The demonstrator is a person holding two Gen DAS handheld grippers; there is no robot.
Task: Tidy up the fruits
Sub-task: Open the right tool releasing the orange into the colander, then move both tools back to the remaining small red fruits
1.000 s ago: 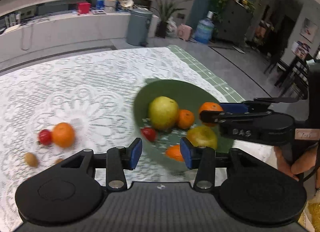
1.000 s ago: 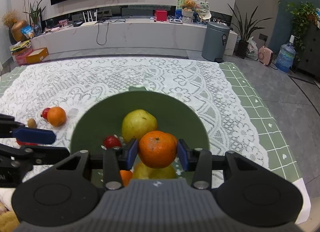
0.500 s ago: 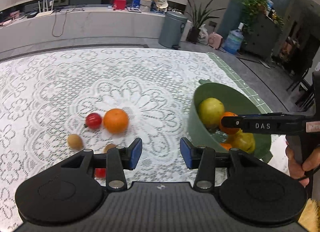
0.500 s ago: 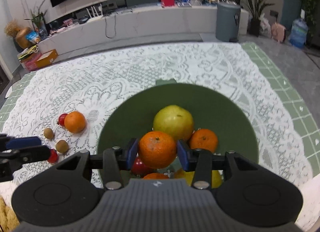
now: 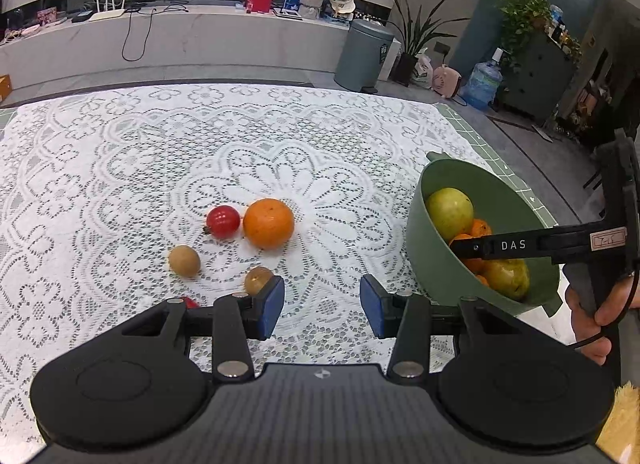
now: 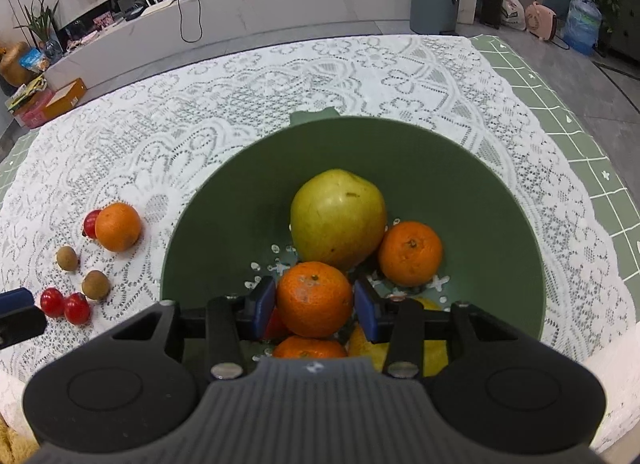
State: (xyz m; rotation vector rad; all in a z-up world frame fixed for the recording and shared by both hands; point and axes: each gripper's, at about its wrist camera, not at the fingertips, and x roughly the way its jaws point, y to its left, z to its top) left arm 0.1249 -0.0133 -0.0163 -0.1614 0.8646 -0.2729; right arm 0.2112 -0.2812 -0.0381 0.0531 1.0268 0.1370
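Far left on the lace-covered bench (image 6: 360, 75), two cherry tomatoes (image 6: 64, 306) sit side by side, touching. Just up from them, two small brown round fruits (image 6: 96, 284), apart from each other. Above those, a loose orange (image 6: 118, 226) with a third red tomato (image 5: 223, 221) tucked against its left side. All six lie on the cloth, outside the bowl.

The left tongs (image 5: 322, 306) hang over bare lace with their blue pads (image 5: 272, 306) parted and nothing between them; one brown fruit peeks out just behind the left pad.

Moving right, the green bowl (image 6: 500, 203). Its small tab handle points away from the right wrist camera, toward the far edge of the bench. Inside: a big yellow-green pear-like fruit (image 6: 338, 219) at the back, stem end turned up and away, its long axis running roughly front to back. A mandarin (image 6: 410, 254) rests against its right side, stem scar facing up. Lower down there's another mandarin (image 6: 310, 348), a yellow fruit (image 6: 436, 352) partly hidden under the tongs, and a sliver of red at the left pad.

And the right tongs (image 6: 315, 306) are down inside the bowl, clamped on a held mandarin (image 6: 314, 298), both pads pressed against its sides, stem scar up. From the left wrist view, a hand (image 5: 600, 316) grips that tool at the far right.
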